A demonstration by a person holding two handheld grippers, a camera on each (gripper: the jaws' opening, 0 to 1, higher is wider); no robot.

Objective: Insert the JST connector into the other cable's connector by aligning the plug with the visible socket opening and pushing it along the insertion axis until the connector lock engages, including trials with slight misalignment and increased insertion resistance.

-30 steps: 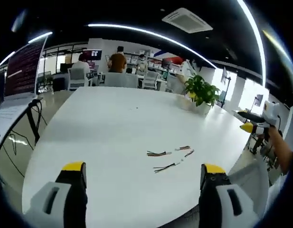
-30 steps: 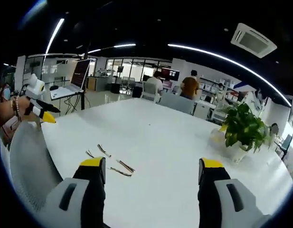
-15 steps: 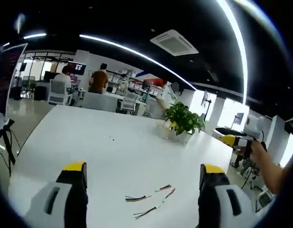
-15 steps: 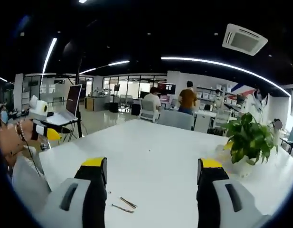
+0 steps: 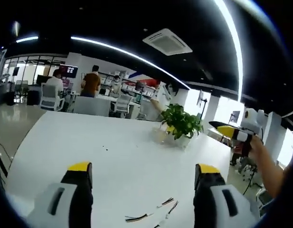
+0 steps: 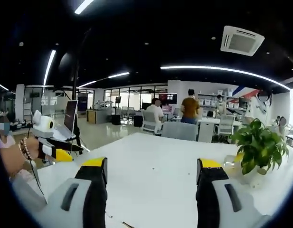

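Left gripper (image 5: 139, 173): jaws spread wide with nothing between them, held above the white table (image 5: 113, 152) and pointed across it.
Right gripper (image 6: 151, 168): jaws likewise wide apart and empty, aimed level over the table (image 6: 155, 161) rather than down at it.
Other gripper in view: the right gripper shows at the right edge of the left gripper view (image 5: 239, 133); the left gripper shows at the left edge of the right gripper view (image 6: 56, 152).
JST cables (image 5: 153, 213): short wire leads lying loose on the table near its front edge, low between the left gripper's jaws; in the right gripper view only a thin sliver of wire (image 6: 123, 224) shows at the bottom.
Connectors: too small to tell plug from socket.
Step in hand: likely the approach, with neither cable picked up yet.
Doing it well: tip both grippers down toward the leads, take each cable just behind its connector housing so plug and socket stick out past the jaws, then line up the opening before pushing straight.
Surroundings: potted plant (image 5: 182, 124) at the far side of the table; open office with people seated beyond.
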